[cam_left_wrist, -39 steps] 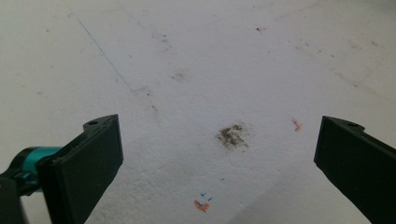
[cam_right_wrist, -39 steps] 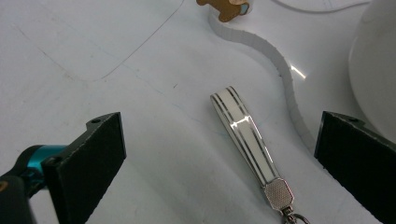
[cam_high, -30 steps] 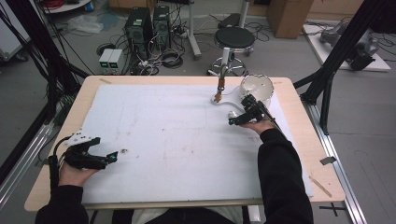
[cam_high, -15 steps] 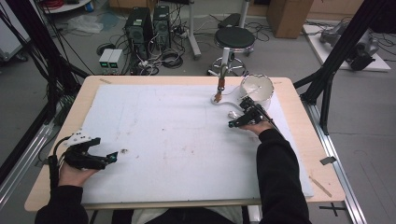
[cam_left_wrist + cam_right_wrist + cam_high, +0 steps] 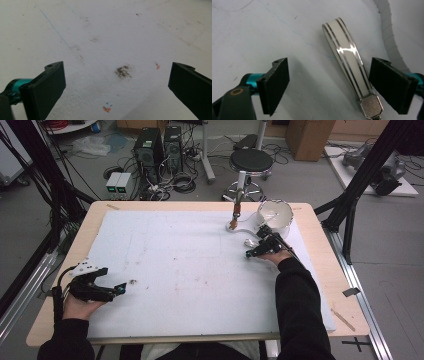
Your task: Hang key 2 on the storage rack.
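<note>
Seen along right gripper [image 5: 329, 87]: two black jaws rising from bottom edge w/ wide gap, just been closing. Between them, nearer right jaw, a cream handle [image 5: 347, 60] w/ thin chrome stripes, lying flat on white foam mat [image 5: 262, 30], slanting up-left from knurled metal end cap [image 5: 371, 106]. Pads not pressing on handle; whether right pad touches it, unclear. Faint blue pen lines across mat. Curved white rim [image 5: 390, 42] at upper right.

Left claw [image 5: 119, 289] open, low; right claw [image 5: 256, 251] closing, jaws apart

Lab: computer towers [image 5: 159, 147], cables [image 5: 182, 182]
</note>
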Demonstrator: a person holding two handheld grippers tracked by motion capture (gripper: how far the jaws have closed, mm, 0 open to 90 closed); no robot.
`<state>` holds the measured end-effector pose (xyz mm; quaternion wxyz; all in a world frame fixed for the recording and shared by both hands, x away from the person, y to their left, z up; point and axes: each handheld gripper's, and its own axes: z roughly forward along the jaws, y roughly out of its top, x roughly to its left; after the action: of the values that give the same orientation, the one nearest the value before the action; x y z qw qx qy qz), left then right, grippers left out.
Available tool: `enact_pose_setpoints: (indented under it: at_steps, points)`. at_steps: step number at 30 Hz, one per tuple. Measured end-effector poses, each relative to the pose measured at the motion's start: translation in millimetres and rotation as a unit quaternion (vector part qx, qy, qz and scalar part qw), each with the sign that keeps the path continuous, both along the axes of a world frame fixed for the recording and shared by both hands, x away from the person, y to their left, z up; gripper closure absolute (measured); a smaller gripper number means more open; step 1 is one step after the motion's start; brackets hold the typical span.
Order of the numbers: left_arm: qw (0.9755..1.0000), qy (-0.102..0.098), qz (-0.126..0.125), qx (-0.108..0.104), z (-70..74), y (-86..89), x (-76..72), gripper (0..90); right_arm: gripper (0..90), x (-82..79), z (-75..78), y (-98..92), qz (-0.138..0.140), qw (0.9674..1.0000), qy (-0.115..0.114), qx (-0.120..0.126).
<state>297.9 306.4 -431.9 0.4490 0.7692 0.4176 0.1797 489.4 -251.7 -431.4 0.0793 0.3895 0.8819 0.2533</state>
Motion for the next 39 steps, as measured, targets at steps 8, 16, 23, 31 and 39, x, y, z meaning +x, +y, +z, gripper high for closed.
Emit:
enact_pose_setpoints:
  at_steps: [8,16,23,31,39]
  points:
    - [1.0000,0.000,0.000,-0.001,-0.1,0.7,0.3,1.7,35.0,0.9,2.3,-4.4,0.002,0.9999,-0.010,0.005]
    - [1.0000,0.001,0.000,0.001,-0.3,0.6,0.5,1.7,64.6,-0.4,5.3,-6.8,0.010,0.9997,-0.019,-0.009]
    - [1.0000,-0.002,0.003,0.001,0.2,1.2,-0.3,1.7,74.4,-2.0,6.0,-5.9,0.005,0.9997,-0.022,-0.013]
    - [1.0000,-0.003,0.002,0.001,0.2,2.0,-0.4,1.7,74.7,-6.5,11.3,-7.2,-0.013,0.9990,-0.035,-0.023]
    - [1.0000,-0.003,0.004,0.002,0.3,1.7,-0.7,1.7,74.7,-12.3,26.5,-22.3,-0.040,0.9979,-0.046,0.023]
